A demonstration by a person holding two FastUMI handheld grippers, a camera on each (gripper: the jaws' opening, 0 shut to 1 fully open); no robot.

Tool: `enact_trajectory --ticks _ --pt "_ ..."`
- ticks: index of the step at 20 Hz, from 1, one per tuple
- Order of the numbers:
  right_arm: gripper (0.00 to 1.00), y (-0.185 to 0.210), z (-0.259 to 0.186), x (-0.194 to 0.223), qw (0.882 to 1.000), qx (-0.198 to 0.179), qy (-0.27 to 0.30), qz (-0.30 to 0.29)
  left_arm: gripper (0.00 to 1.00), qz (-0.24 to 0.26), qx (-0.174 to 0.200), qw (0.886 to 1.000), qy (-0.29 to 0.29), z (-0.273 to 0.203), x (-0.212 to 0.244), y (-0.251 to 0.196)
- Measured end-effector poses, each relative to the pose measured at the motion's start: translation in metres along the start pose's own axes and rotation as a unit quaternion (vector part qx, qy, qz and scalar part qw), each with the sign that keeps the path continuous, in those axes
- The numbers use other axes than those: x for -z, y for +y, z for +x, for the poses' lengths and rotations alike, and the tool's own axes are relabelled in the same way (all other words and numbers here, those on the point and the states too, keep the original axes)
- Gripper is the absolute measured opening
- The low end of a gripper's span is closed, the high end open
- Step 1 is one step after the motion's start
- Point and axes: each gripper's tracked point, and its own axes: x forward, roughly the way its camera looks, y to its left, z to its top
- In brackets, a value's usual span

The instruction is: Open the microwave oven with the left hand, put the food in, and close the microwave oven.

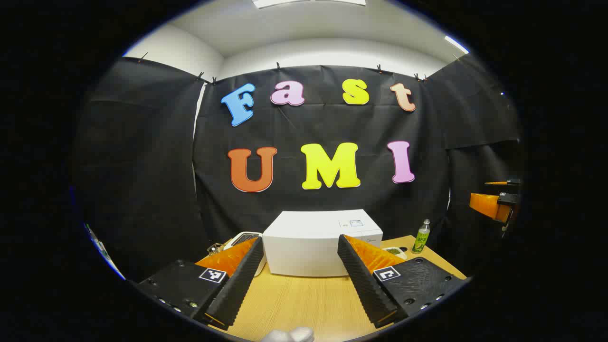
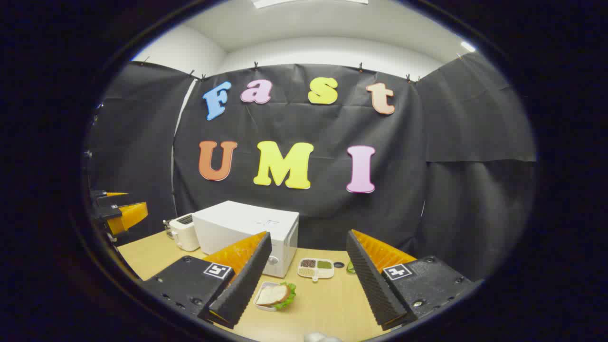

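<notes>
A white microwave [image 1: 308, 242] stands on the wooden table [image 1: 304, 299], straight ahead of my left gripper [image 1: 300, 240]. That gripper is open, holds nothing, and hangs above the table short of the oven. In the right gripper view the microwave [image 2: 247, 228] is at the left, its door looking closed and a knob on its front. A sandwich with lettuce [image 2: 276, 295] lies on a small plate in front of it. My right gripper [image 2: 308, 235] is open and empty, above the table near the sandwich. The left gripper [image 2: 116, 209] shows at the far left edge.
A white toaster [image 2: 184, 232] stands left of the microwave. A divided dish of condiments [image 2: 315, 268] lies right of it, beside a small dark disc [image 2: 338, 264]. A green bottle [image 1: 421, 236] stands at the table's far right corner. The right gripper [image 1: 496, 202] shows at the right edge.
</notes>
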Motion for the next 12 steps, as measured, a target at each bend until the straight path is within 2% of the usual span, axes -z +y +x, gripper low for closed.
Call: enact_trajectory --ticks 1,2,4,6,7,8,9,10,11,12 --pt "1.0 0.0025 -0.0006 0.001 1.0 -0.003 0.0 0.002 0.96 -0.001 0.003 1.0 -0.003 -0.0002 -0.0024 -0.001" --pt "0.96 0.0038 -0.0014 0.0008 1.0 -0.003 0.001 0.004 0.96 -0.002 0.008 1.0 -0.004 -0.0018 -0.0042 -0.0043" --pt "1.0 0.0032 -0.0012 0.0019 1.0 -0.001 0.002 0.007 0.96 -0.003 0.015 1.0 -0.008 -0.0018 -0.0066 -0.0072" --pt "0.96 0.0047 -0.0005 0.0021 1.0 -0.002 0.003 0.009 0.96 -0.004 0.019 1.0 -0.006 -0.0019 -0.0066 -0.0077" --pt "1.0 0.0042 -0.0007 0.0021 1.0 -0.001 0.003 0.008 0.96 -0.004 0.021 1.0 -0.006 0.0 -0.0074 -0.0079" --pt "0.96 0.0044 -0.0004 0.0015 1.0 -0.001 0.001 0.008 0.96 -0.004 0.02 1.0 -0.006 0.0004 -0.007 -0.0074" --pt "1.0 0.0052 0.0003 0.0025 1.0 -0.001 0.001 0.007 0.96 -0.005 0.022 1.0 -0.004 0.0017 -0.0066 -0.0081" --pt "0.96 0.005 0.0004 0.0027 1.0 0.001 0.001 0.005 0.96 -0.006 0.023 1.0 -0.005 0.0032 -0.007 -0.0091" --pt "1.0 0.0033 0.0013 0.0028 1.0 0.003 0.0 0.005 0.96 -0.005 0.024 1.0 -0.005 0.0051 -0.0064 -0.0083" --pt "0.96 0.002 0.002 0.0019 1.0 0.004 0.001 0.005 0.96 -0.005 0.024 1.0 -0.005 0.0061 -0.0062 -0.0082"
